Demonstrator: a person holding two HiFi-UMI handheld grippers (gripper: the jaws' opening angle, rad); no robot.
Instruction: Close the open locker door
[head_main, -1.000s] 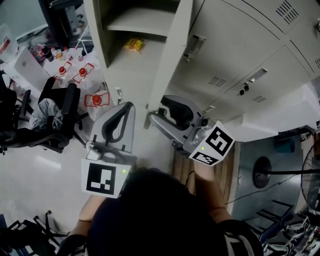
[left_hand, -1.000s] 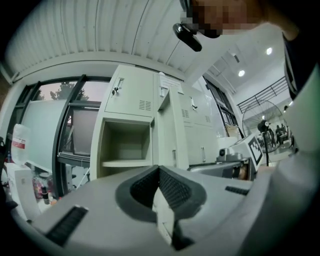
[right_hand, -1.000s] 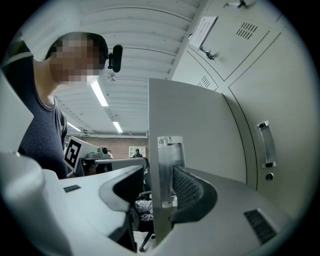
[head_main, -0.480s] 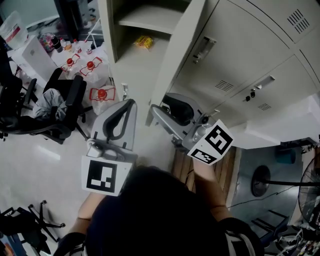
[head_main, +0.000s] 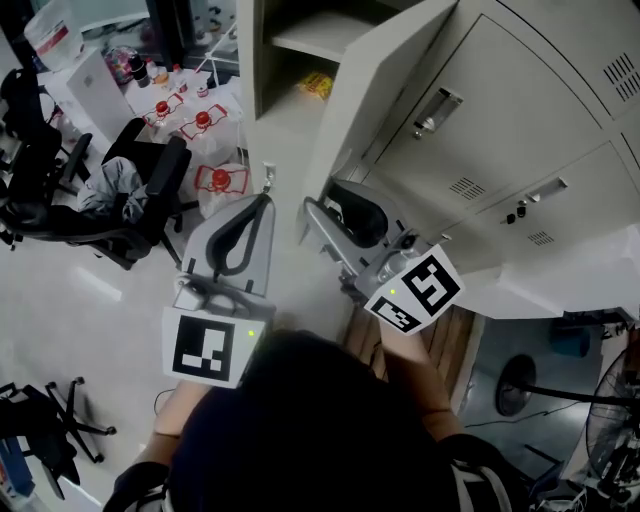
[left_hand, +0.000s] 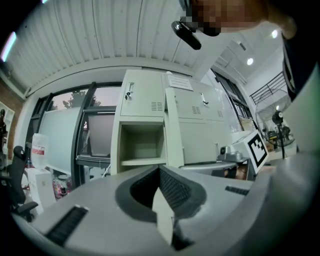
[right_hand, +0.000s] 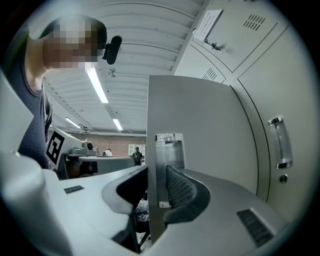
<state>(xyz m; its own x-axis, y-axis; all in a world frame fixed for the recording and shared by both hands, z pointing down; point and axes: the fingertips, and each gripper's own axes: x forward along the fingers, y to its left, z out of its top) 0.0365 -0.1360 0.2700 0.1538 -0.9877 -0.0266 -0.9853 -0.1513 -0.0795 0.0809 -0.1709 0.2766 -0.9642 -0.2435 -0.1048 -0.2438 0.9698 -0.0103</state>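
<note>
The open locker door (head_main: 380, 90) is a pale grey panel standing out from the bank of lockers. Left of it is its open compartment (head_main: 300, 95), with a shelf and a yellow packet (head_main: 318, 85) inside. My right gripper (head_main: 318, 208) straddles the door's lower free edge. In the right gripper view the door (right_hand: 200, 130) stands between the jaws of the right gripper (right_hand: 157, 170). They are closing, and the ribbed pad lies against the door's face. My left gripper (head_main: 262, 200) hangs left of the door, shut and empty. From the left gripper (left_hand: 159, 167) the compartment (left_hand: 142, 142) lies ahead.
Shut locker doors with handles (head_main: 437, 100) fill the right side. A black office chair (head_main: 130, 190) and plastic bags with red marks (head_main: 200, 125) sit on the floor at the left. A fan base (head_main: 515, 385) stands at the lower right. People stand far off in the right gripper view.
The right gripper's jaws have drawn in onto the door's edge. The door shows more of its face now and has swung somewhat. The left gripper keeps its place.
</note>
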